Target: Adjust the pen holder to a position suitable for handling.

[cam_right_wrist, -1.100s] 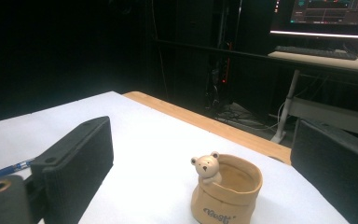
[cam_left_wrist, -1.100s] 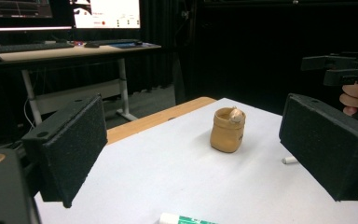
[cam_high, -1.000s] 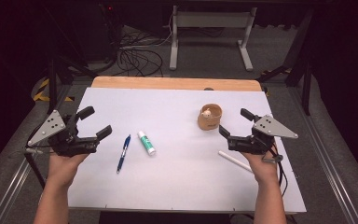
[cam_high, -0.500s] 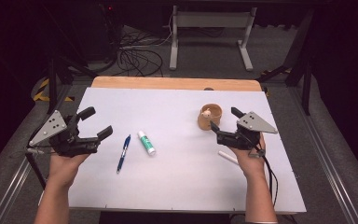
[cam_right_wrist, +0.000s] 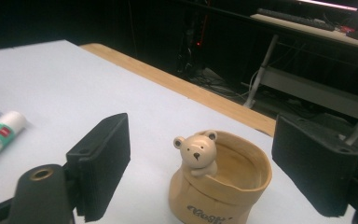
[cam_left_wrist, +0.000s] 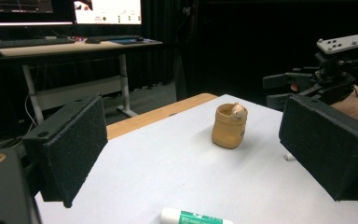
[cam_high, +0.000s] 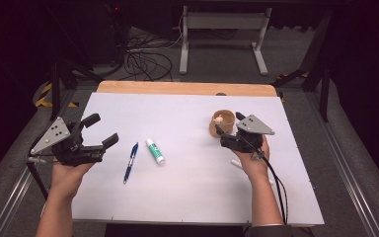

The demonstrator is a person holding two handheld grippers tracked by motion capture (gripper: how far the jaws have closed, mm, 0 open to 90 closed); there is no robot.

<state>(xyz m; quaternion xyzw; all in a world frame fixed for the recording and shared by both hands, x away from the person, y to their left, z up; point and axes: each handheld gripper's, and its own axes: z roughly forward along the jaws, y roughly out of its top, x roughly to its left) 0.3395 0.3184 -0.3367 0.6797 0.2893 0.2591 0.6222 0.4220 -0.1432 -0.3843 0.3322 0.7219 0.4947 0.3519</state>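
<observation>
A tan cup (cam_high: 221, 124) with a small bear on its rim stands at the table's right middle. My right gripper (cam_high: 230, 124) is low beside it. In the right gripper view the cup (cam_right_wrist: 223, 186) sits between the two black pads (cam_right_wrist: 105, 158), and neither pad touches it. The jaws have just been closing a little. My left gripper (cam_high: 101, 130) hovers open and empty at the left edge. A blue pen (cam_high: 131, 162) and a green-and-white glue stick (cam_high: 155, 151) lie between the two hands. The left gripper view shows the cup (cam_left_wrist: 230, 125) far ahead.
The white table top (cam_high: 187, 197) ends in a wooden strip (cam_high: 187, 88) at the back. A thin white stick (cam_high: 236, 163) lies under my right hand. Cables and a metal stand are on the floor beyond the table.
My right gripper has moved left and slightly down to the cup, which now sits between its jaws. The left gripper has stayed put.
</observation>
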